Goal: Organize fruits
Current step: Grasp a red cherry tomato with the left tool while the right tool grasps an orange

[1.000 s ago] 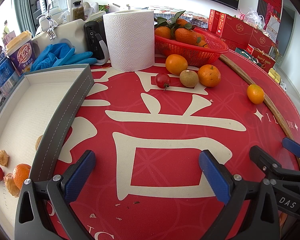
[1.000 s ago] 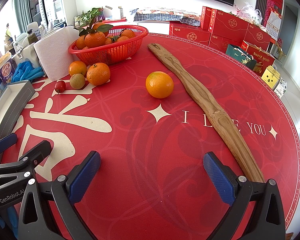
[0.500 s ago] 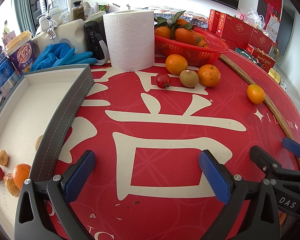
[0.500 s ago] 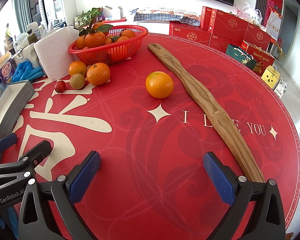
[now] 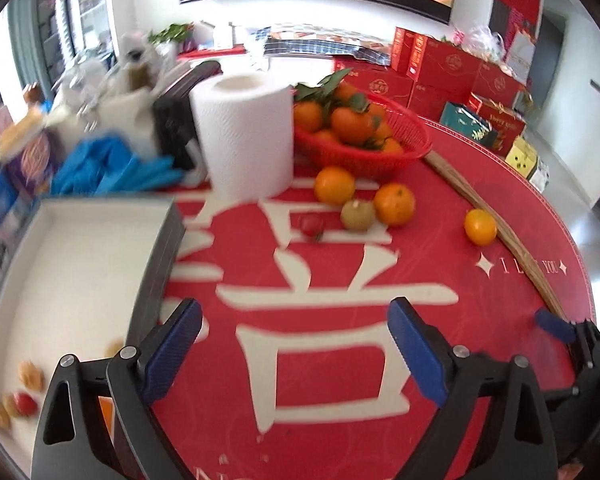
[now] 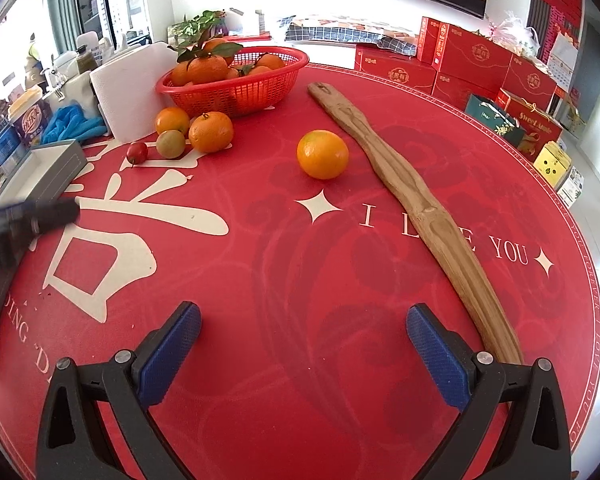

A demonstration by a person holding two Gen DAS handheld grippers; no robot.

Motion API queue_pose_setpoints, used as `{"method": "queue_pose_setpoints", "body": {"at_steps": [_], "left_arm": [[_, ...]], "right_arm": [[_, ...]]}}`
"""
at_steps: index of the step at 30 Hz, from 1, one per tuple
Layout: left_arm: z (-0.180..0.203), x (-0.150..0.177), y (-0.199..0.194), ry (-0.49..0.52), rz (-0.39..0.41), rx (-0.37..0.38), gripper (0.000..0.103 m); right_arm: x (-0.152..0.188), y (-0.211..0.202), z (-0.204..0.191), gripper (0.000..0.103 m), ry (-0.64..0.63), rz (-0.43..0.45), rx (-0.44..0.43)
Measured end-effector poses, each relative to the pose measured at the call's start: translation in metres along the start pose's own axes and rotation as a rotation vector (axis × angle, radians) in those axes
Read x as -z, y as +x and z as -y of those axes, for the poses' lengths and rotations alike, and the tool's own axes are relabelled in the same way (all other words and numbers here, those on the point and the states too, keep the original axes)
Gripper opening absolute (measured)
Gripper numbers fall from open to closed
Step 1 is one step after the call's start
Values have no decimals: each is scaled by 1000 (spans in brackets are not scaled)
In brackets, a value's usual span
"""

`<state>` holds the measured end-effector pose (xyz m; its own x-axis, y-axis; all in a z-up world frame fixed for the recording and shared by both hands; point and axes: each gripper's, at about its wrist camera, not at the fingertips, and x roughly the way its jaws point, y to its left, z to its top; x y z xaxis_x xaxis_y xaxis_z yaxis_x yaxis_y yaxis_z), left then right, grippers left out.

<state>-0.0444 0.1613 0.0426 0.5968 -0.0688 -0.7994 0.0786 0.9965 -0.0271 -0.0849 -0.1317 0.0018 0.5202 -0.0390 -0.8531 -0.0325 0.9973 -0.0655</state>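
Observation:
My left gripper [image 5: 296, 340] hovers over the red mat with nothing between its jaws, which are closing slightly. Far ahead of it lie a cherry tomato [image 5: 311, 225], a kiwi [image 5: 357, 214] and two oranges [image 5: 334, 185] [image 5: 394, 203]. A lone orange [image 5: 480, 227] rests beside a wooden stick [image 5: 496, 236]. My right gripper [image 6: 303, 344] is open and empty, with the lone orange [image 6: 322, 154] well beyond it. A grey tray [image 5: 66, 264] at left holds small fruit pieces [image 5: 24, 402]. The red basket [image 6: 236, 88] is full of oranges.
A paper towel roll [image 5: 245, 134] stands behind the tray, with blue gloves [image 5: 112, 168] and clutter to its left. Red gift boxes [image 6: 468, 60] line the table's far right edge. The left gripper's blurred arm [image 6: 24, 220] shows at the right wrist view's left edge.
My left gripper has risen and tilted, so the fruit, tray and basket sit lower and smaller in a blurred view. Its jaws stand slightly narrower. The right gripper's view has barely shifted.

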Motion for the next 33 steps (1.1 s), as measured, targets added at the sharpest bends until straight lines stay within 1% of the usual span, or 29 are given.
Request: {"method": "queue_pose_setpoints", "body": {"at_steps": [1,2,4,6,8,10,14,15,16,17,18,19,20,22,28,30,33], "left_arm": [[4,-7,7,18,-9,-8,89],[6,-10,13,28,-15,-14,87],[11,-19,33,56,-39,-36,72],[14,-25,52,65,-66,-56,64],[15,-29,63,55,-77,-52,63],[15,-33,68,43,-64,-32,63],[19,-42,77,56,-47,-39,63],[20,-42,77,51,-46,-34,61],[20,-44,77,40,-48,-18,54],[19,-45,77,30,-49,-5,51],[19,-45,76,36,-45,-10,40],[19,-44,75,45,-40,-3,24],[19,-43,74,55,-37,-2,22],[17,-42,71,62,-31,-3,22],[10,-7,48,78,-5,-9,22],[9,4,40,71,-1,-11,22],[6,18,30,53,3,-7,22]], "right_arm": [[-1,0,0,103,0,0,0],[-1,0,0,103,0,0,0],[-1,0,0,103,0,0,0],[-1,0,0,103,0,0,0],[0,0,0,103,0,0,-1],[-1,0,0,103,0,0,-1],[-1,0,0,103,0,0,-1],[-1,0,0,103,0,0,0],[0,0,0,103,0,0,-1],[-1,0,0,103,0,0,-1],[-1,0,0,103,0,0,-1],[-1,0,0,103,0,-1,-1],[-1,0,1,103,0,-1,-1],[-1,0,1,103,0,-1,0],[-2,0,1,103,-2,-3,-2],[-7,3,0,103,-9,-7,-8],[-24,13,-1,103,-18,-15,-17]]}}
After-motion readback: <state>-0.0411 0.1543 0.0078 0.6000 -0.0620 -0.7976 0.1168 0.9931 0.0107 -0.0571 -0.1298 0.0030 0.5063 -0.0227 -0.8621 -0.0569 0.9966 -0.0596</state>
